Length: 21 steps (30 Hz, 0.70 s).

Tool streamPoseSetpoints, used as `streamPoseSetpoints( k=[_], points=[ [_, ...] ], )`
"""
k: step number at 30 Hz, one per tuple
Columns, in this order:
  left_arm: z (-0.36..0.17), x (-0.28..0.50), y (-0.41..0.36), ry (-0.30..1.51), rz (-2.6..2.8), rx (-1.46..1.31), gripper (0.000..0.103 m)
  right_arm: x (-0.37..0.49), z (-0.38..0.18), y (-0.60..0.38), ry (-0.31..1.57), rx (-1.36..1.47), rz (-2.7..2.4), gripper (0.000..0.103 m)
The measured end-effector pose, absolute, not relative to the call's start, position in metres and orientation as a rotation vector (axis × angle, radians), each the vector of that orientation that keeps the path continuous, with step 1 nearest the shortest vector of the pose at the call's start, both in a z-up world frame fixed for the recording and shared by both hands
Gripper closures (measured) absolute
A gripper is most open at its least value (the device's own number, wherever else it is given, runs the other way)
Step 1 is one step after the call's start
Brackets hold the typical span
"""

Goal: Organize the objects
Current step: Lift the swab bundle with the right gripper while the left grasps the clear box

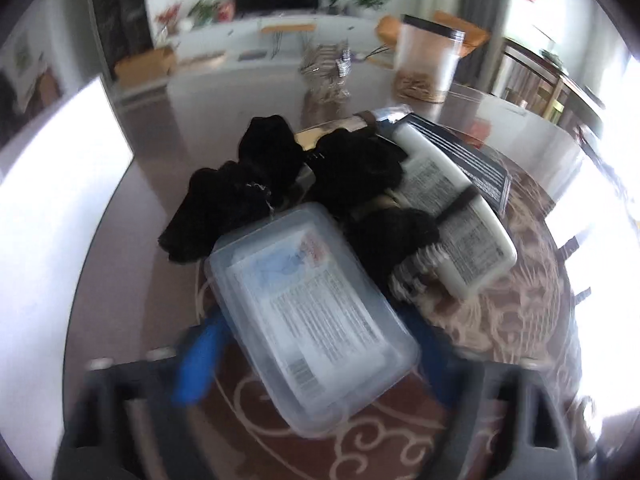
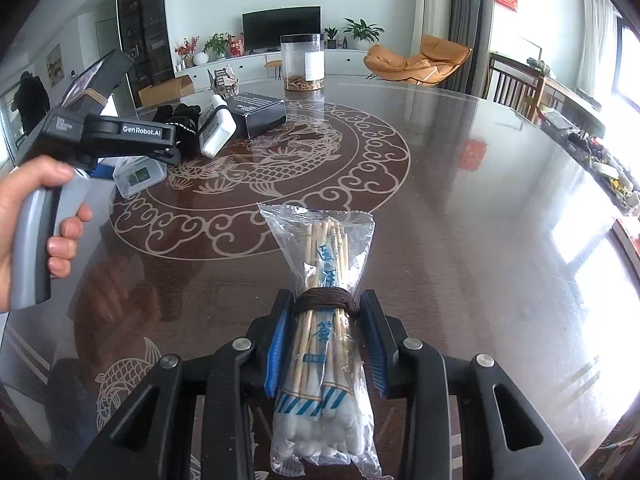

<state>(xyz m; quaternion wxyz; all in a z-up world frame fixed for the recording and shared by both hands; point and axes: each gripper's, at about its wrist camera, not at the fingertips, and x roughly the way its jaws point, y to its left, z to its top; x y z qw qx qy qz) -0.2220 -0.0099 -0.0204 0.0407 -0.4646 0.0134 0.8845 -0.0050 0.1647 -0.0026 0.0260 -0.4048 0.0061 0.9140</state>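
Note:
My left gripper [image 1: 316, 344] is shut on a clear plastic box [image 1: 308, 312] with a printed label, held over the dark patterned table [image 1: 132, 240]. Beyond it lie black gloves [image 1: 256, 188], a white bottle [image 1: 452, 208] and a black box [image 1: 476, 160]. In the right wrist view my right gripper [image 2: 326, 320] is shut on a bag of cotton swabs [image 2: 324, 312] bound with brown thread. The left gripper [image 2: 152, 148] shows at left with the clear box [image 2: 138, 174], near the gloves [image 2: 180, 120], white bottle [image 2: 216, 128] and black box [image 2: 258, 114].
A tall clear jar [image 2: 302, 62] with a black lid stands at the table's far side, also in the left wrist view [image 1: 428, 60]. A crumpled foil object [image 2: 224, 78] lies near it. The table [image 2: 460, 200] has a curved edge; chairs stand at right.

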Motion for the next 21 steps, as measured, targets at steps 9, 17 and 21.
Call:
streamPoseSetpoints(
  k=[9, 17, 21],
  points=[
    [-0.02, -0.08, -0.03, 0.193, 2.573, -1.293, 0.03, -0.005, -0.003, 0.164, 0.012, -1.252, 2.825, 0.067],
    [-0.022, -0.028, -0.04, 0.245, 2.46, -1.407, 0.0, -0.005, -0.003, 0.161, 0.005, -1.278, 2.842, 0.032],
    [-0.02, -0.045, -0.047, 0.183, 2.482, -1.512, 0.0, -0.003, -0.006, 0.159, 0.004, -1.338, 2.862, 0.014]
  ],
)
